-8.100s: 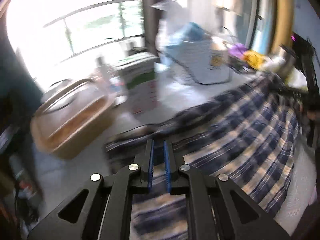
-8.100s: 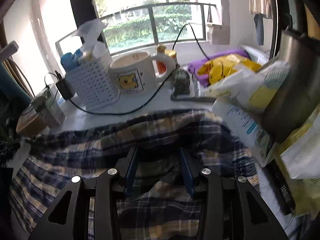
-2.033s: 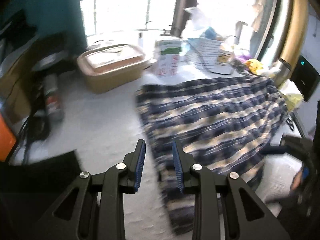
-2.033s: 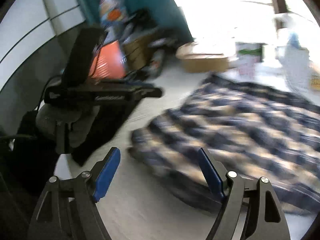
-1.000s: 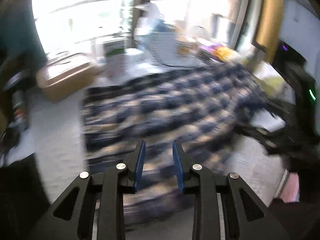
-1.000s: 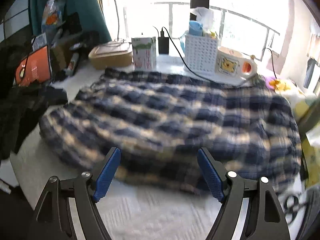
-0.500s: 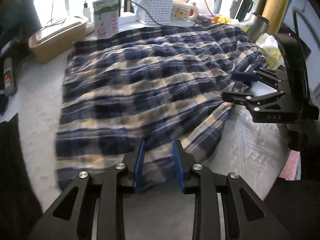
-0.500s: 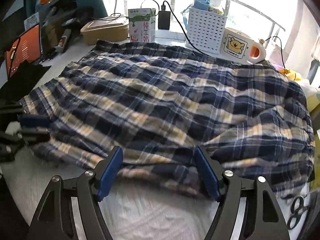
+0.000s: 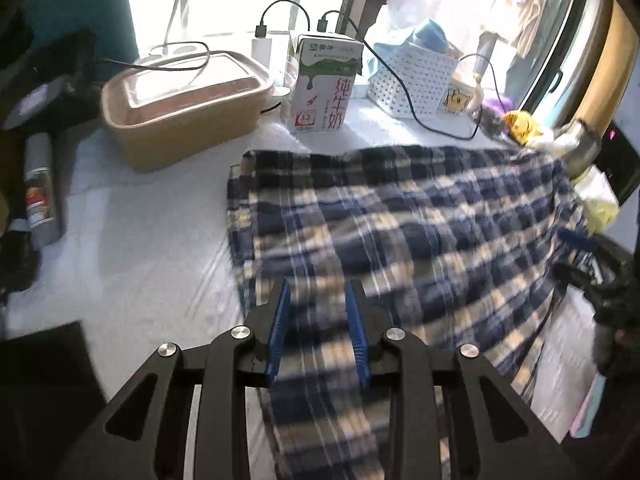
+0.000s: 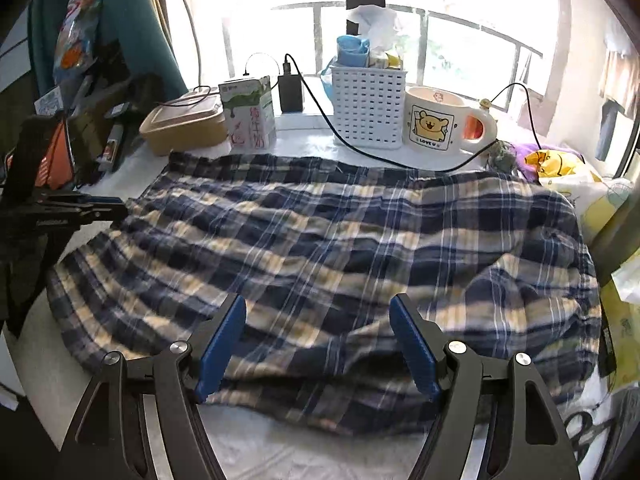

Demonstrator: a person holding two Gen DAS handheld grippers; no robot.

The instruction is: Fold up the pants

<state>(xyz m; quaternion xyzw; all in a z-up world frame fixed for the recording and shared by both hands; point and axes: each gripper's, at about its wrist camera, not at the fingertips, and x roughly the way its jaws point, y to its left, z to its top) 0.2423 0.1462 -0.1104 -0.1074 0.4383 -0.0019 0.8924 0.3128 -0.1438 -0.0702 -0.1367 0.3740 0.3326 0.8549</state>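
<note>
Mug [image 10: 437, 125] reads "LOVE U"; milk carton [image 9: 322, 87] bears red "纯牛奶"

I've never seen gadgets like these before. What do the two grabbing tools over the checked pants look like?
Both are matte black frames with triangular cut-outs and round silver pivot bolts. The left gripper and right gripper each carry two ribbed blue pads on their jaws. No cables or sleeves show.
</note>
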